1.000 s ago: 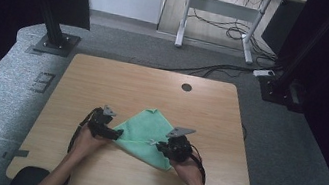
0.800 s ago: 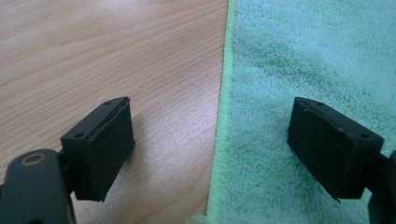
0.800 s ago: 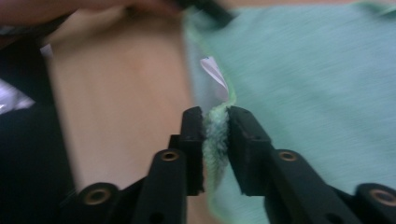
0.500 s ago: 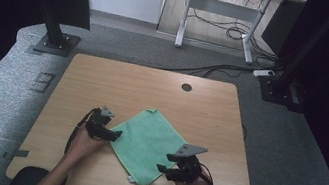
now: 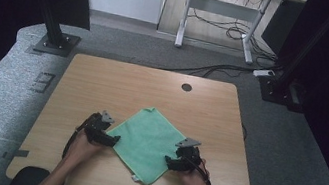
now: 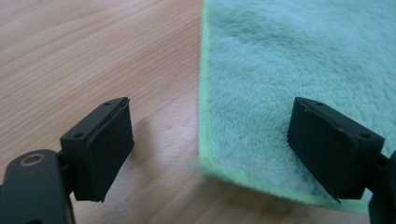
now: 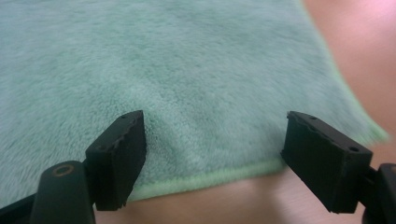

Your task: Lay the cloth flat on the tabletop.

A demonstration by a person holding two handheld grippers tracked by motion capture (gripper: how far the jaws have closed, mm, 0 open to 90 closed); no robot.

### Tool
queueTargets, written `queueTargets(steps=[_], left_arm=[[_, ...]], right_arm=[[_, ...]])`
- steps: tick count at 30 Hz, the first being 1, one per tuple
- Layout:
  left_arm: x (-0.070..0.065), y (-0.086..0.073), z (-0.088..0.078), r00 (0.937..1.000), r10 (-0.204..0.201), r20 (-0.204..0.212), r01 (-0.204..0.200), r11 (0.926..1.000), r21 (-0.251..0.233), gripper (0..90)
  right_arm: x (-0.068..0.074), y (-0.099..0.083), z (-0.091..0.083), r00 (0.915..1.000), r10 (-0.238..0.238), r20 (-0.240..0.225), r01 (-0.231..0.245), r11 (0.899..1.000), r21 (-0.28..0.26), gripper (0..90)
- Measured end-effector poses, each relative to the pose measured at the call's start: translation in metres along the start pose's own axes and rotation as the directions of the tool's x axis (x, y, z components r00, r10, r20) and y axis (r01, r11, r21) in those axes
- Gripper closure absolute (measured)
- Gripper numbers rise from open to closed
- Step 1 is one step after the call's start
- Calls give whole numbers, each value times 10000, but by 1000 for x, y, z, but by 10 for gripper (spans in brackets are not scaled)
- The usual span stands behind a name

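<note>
Now green cloth (image 5: 146, 144) flat on wooden surface (image 5: 103, 82), one corner toward person. Left claw (image 5: 109, 140) wide, straddling cloth's left corner. Right claw (image 5: 175, 162) just opened wide at right corner, nothing pinched. Risk: claws closing on surface beside hem, missing cloth or bunching it.

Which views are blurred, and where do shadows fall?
Right gripper view: green cloth soft, smeared at its right edge. Left gripper view: near cloth corner blurred, a shadow beside the left jaw on the table. High view: sharp table, dark surroundings.
</note>
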State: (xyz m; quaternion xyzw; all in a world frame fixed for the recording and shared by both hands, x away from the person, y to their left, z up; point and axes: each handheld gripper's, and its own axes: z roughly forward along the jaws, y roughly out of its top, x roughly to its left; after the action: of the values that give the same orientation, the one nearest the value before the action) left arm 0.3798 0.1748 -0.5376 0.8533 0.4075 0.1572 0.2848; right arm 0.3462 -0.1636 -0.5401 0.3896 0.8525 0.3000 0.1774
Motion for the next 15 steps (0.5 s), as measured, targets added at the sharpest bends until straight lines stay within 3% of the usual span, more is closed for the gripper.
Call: queueTargets(steps=[1,2,6,7,8,10,12,15], left_arm=[[0,0,0,10000,0,0,0,10000,0,142],[-5,-1,-1,9999,31,108,-31,10000,37,142],[-14,-2,-2,9989,45,477,-52,9999,136,142],[-14,-2,-2,9989,45,477,-52,9999,136,142],[-21,-1,0,9978,54,665,-61,9999,96,133],[-28,1,1,9968,194,769,-204,9997,115,134],[-32,3,-1,9955,526,795,-526,9986,-19,136],[-25,5,-7,9967,217,787,-179,9987,-487,140]], right_arm=[[0,0,0,10000,0,0,0,10000,0,213],[-10,5,5,9994,85,329,-83,10000,-54,215],[-35,16,19,9969,514,593,-504,9985,-190,218],[-35,16,19,9969,514,593,-504,9985,-190,218],[-50,22,27,9934,991,575,-978,9949,-251,215],[-58,26,32,9908,1211,611,-1194,9924,-296,216],[-62,28,33,9894,1340,565,-1329,9909,-215,233],[-60,25,19,9923,1172,395,-1158,9926,-361,270]])
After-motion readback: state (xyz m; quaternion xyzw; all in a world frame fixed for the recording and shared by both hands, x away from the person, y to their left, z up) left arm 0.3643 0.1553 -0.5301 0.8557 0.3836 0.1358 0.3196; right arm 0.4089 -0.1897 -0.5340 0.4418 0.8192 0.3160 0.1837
